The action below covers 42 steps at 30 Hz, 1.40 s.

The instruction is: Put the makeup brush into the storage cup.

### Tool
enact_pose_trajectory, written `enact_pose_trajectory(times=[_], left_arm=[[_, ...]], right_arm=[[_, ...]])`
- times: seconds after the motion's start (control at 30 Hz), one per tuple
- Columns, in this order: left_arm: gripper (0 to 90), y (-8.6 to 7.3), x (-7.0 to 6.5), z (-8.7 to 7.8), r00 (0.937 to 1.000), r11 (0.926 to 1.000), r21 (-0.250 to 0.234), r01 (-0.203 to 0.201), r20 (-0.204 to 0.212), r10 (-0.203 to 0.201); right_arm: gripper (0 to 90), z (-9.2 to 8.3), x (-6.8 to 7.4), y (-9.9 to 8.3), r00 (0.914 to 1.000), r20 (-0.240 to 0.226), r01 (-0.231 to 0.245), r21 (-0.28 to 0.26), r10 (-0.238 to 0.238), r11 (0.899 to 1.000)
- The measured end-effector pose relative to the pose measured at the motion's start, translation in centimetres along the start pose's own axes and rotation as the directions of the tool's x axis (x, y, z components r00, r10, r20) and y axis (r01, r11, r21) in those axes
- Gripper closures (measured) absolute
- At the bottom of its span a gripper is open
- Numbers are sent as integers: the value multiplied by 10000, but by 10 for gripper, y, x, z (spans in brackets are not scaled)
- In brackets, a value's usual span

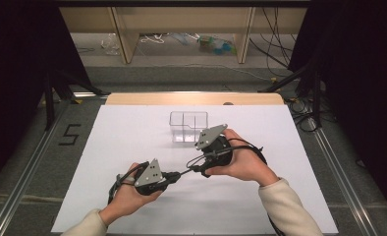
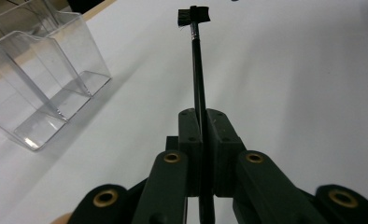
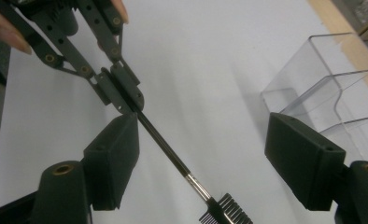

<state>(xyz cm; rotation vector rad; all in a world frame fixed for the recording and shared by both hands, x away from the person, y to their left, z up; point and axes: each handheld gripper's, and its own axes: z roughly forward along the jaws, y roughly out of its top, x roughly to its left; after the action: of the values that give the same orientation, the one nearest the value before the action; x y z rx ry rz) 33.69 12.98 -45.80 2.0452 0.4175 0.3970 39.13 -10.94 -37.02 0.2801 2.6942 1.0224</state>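
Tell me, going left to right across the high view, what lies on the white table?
Left gripper clamping a thin black brush → clear plastic divided box → right gripper, open.

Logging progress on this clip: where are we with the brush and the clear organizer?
Done: the left gripper is shut on the brush, lifted off the white table. In hand: the right gripper is open with the brush handle between its jaws, not yet closed, so it looks like a handover. Left: probably placing it in the clear organizer, whose compartments look empty.
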Motion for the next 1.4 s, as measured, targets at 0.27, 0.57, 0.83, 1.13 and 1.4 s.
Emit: enact_pose_trajectory(times=[0.27, 0.57, 0.83, 1.13, 1.4], left_arm=[[852, 0, 6, -4, 9986, 9993, -241, 283, -446, -293], [852, -1, 12, -9, 9907, 9943, -668, 834, -1021, -899], [852, 0, 17, -15, 9795, 9872, -1163, 1091, -1566, -1267], [852, 1, 19, -18, 9714, 9807, -1488, 1272, -1813, -1535], [852, 2, 19, -20, 9665, 9749, -1812, 1296, -1966, -1651]], right_arm=[[269, -4, -3, -1, 9966, 518, -581, -1068, 639, 9926], [268, -9, -7, -5, 9853, 912, -1219, -2180, 1446, 9683], [269, -12, -8, -16, 9611, 1089, -2057, -3306, 2538, 9211], [282, -5, -5, -30, 9298, 825, -3105, -3470, 3586, 8850], [304, 12, 3, -40, 9138, 360, -3730, -3194, 4045, 8711]])
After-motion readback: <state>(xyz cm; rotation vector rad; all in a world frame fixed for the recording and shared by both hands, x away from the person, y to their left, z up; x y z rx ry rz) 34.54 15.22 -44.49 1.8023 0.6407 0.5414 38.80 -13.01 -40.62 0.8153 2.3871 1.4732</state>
